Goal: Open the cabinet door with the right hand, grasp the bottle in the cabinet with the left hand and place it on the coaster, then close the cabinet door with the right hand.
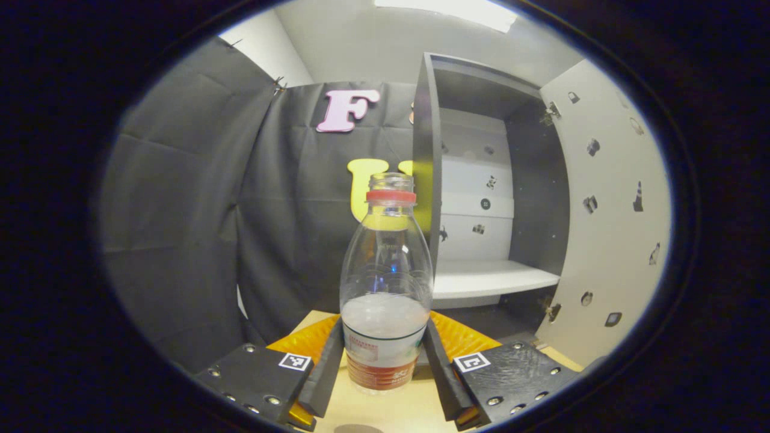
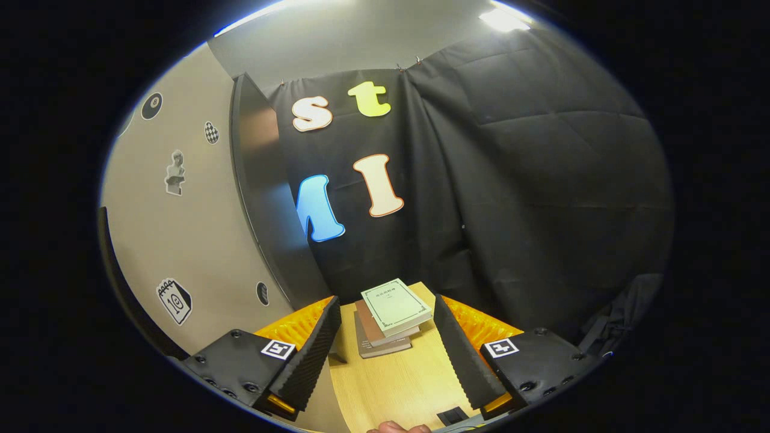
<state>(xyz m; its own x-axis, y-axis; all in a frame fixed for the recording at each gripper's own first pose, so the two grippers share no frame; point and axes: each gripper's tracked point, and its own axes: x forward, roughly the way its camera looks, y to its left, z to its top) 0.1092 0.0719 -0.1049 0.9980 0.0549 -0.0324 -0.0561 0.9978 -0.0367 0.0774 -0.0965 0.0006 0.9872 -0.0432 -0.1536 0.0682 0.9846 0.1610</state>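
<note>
Clear plastic bottle (image 1: 385, 282), no cap, red neck ring, partly filled with clear liquid, label band low on the body. It stands upright, long axis vertical, dead centre between the left gripper (image 1: 385, 367) fingers. Both fingers press the lower body at label height, one each side, so the left gripper is clamped on the bottle. The bottle is outside the cabinet (image 1: 481, 180), in front of its left wall and over the light wooden table (image 1: 391, 412). Whether the base touches the tabletop or sits just above it, cannot tell.

The cabinet is open: white shelf (image 1: 490, 278) bare, door (image 1: 607, 210) swung out to the right, small stickers on its inner face. A dark round edge at the very bottom of the left gripper view may be the coaster, too little showing to be sure; if so it lies nearer than the bottle, toward the camera.

Right gripper (image 2: 385, 355) has fingers spread, nothing between them. In the right gripper view the door's stickered face (image 2: 174, 240) is just to its left, so the right is the nearer hand for closing it. A stack of books (image 2: 391, 316) lies ahead on the table. A fingertip (image 2: 397, 427) shows at the bottom edge.

Judgement: bottle out, placing on coaster pending, door not yet closed.
</note>
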